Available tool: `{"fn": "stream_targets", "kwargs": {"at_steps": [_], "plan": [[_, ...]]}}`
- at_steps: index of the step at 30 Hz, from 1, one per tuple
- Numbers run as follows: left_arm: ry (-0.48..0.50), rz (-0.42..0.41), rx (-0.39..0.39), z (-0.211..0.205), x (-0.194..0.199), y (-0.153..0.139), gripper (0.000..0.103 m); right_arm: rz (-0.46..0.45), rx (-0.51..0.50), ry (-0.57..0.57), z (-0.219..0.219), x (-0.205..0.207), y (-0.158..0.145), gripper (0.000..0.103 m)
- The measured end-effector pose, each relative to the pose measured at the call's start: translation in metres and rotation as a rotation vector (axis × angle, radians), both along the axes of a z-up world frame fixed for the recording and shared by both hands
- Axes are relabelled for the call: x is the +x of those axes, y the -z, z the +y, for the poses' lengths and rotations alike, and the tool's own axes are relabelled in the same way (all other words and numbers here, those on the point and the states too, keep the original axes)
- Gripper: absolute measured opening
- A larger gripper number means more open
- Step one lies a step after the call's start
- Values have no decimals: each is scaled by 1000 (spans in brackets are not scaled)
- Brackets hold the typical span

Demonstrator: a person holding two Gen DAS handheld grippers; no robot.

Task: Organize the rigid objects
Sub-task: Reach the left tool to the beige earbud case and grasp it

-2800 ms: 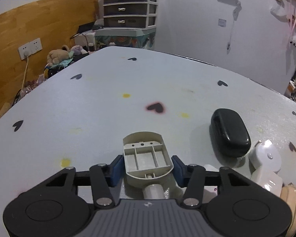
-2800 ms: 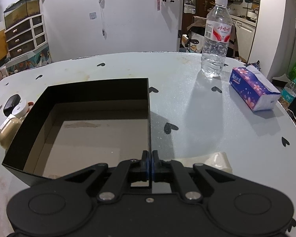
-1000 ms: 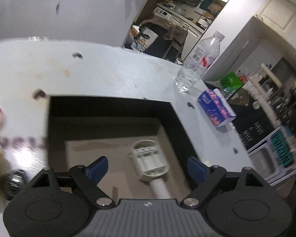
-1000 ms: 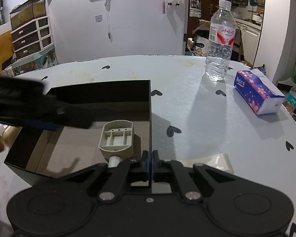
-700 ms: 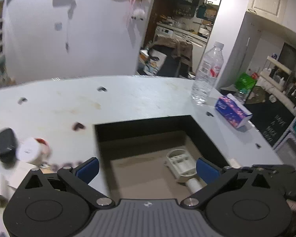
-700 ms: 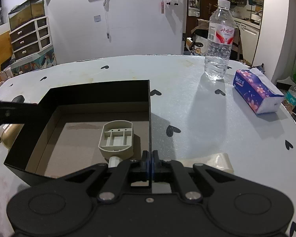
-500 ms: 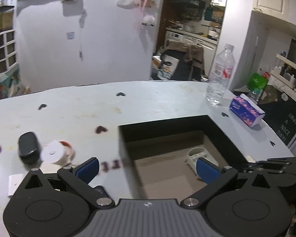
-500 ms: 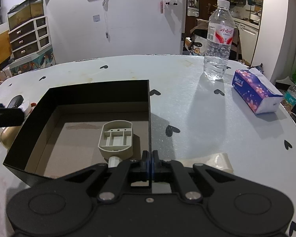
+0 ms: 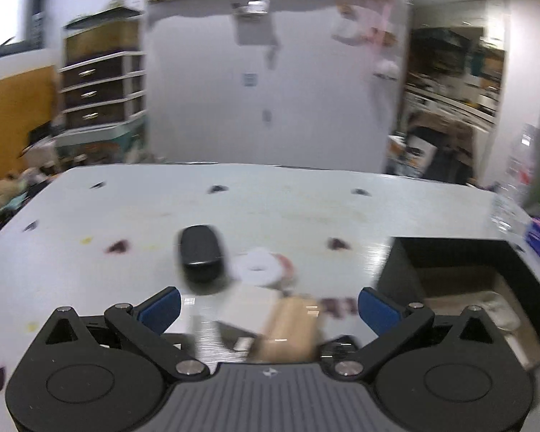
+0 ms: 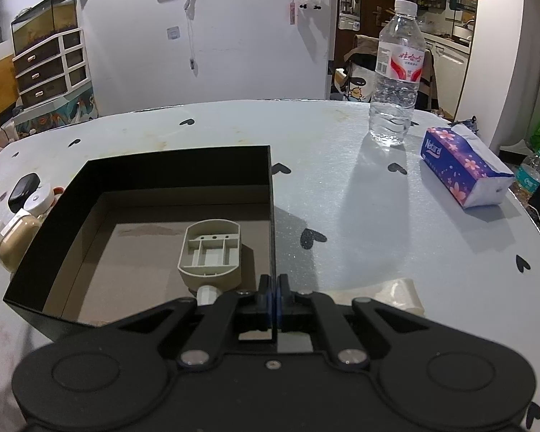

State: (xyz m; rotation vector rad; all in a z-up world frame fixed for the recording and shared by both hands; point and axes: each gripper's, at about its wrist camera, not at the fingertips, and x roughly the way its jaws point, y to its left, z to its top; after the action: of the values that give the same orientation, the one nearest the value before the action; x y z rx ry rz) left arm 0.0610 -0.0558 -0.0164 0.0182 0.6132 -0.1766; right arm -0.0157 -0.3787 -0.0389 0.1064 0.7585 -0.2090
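Right gripper [image 10: 277,289] has its fingers pressed together, clamped on the near right wall of the black box [image 10: 176,169]. Just left of those fingers, inside the box, lies the beige plastic holder [image 10: 212,252] w/ its white stub end toward the gripper.

Left gripper [image 9: 268,304] – blue fingers wide apart, nothing between them touching. Ahead of them, on the table [image 9: 270,208]: black case [image 9: 199,252], white round piece [image 9: 259,270], and a tan object [image 9: 291,324] nearest, partly blurred. Box sits right of the right finger. Water bottle [image 10: 396,72] and tissue pack [image 10: 460,169] stand far right.
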Motion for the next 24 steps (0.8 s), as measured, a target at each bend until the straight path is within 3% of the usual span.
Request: {"fn": "stream_targets", "kwargs": {"at_steps": [3, 8, 9, 11, 13, 15, 24], "plan": [[-66, 11, -20, 19, 4, 3, 103, 0, 0, 1, 0, 0, 0, 3], [-84, 38, -34, 30, 4, 11, 103, 0, -1, 1, 0, 0, 0, 3], [-73, 38, -36, 29, 3, 12, 101, 0, 0, 2, 0, 0, 0, 3], [-25, 38, -31, 24, 4, 15, 89, 0, 0, 2, 0, 0, 0, 3], [15, 59, -46, 18, 6, 18, 71, 0, -1, 1, 0, 0, 0, 3], [50, 77, -54, 11, 10, 21, 63, 0, -1, 1, 0, 0, 0, 3], [135, 130, -29, -19, 22, 35, 53, 0, 0, 1, 0, 0, 0, 3]]}}
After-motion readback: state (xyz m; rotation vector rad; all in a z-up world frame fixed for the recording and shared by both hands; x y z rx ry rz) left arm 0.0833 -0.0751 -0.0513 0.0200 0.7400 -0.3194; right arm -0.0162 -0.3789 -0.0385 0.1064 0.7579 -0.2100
